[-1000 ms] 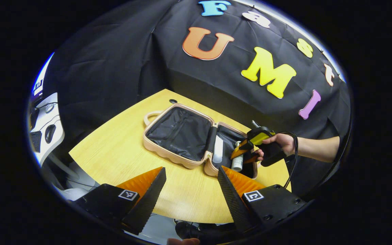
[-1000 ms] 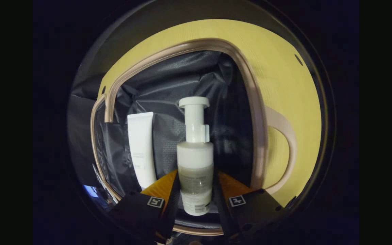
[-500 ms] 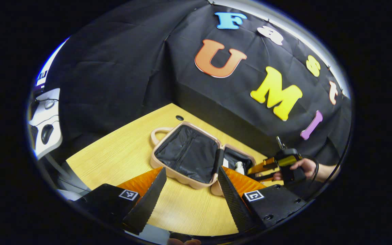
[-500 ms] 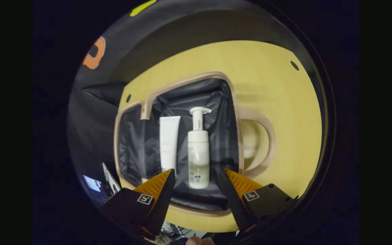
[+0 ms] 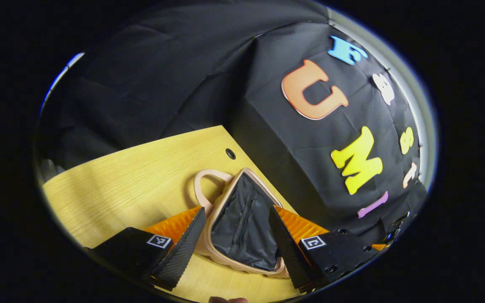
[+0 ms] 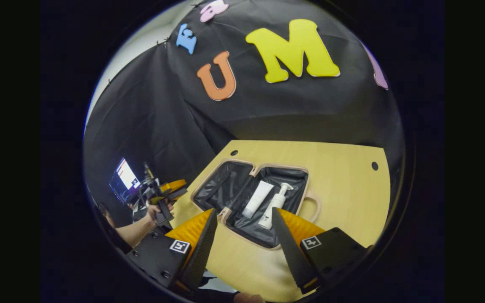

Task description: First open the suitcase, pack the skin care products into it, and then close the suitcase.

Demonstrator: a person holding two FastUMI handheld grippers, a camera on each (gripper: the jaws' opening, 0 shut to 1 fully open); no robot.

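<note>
My right gripper (image 6: 242, 235) sits at the bottom of the right gripper view with its fingers spread wide and nothing between them. Just past the fingertips, at lower centre, the suitcase (image 6: 209, 181) lies open flat on the wooden table (image 6: 343, 185). In its right half a white tube (image 6: 258, 199) and a white pump bottle (image 6: 274, 206) lie side by side on the dark lining; any print on them is too small for me to read. A handle (image 6: 315, 207) sticks out on the right. Bare tabletop runs to the right and far edges.

At lower left of that view a hand (image 6: 157, 210) holds the left gripper (image 6: 174, 188) off the table's left edge, with a lit screen (image 6: 125, 178) behind it.

In the left gripper view my left gripper (image 5: 236, 235) is also open and empty, its fingers framing the suitcase's (image 5: 242, 223) lining at bottom centre, the handle (image 5: 203, 185) toward the upper left. Open table (image 5: 133, 172) spreads to the left.
</note>
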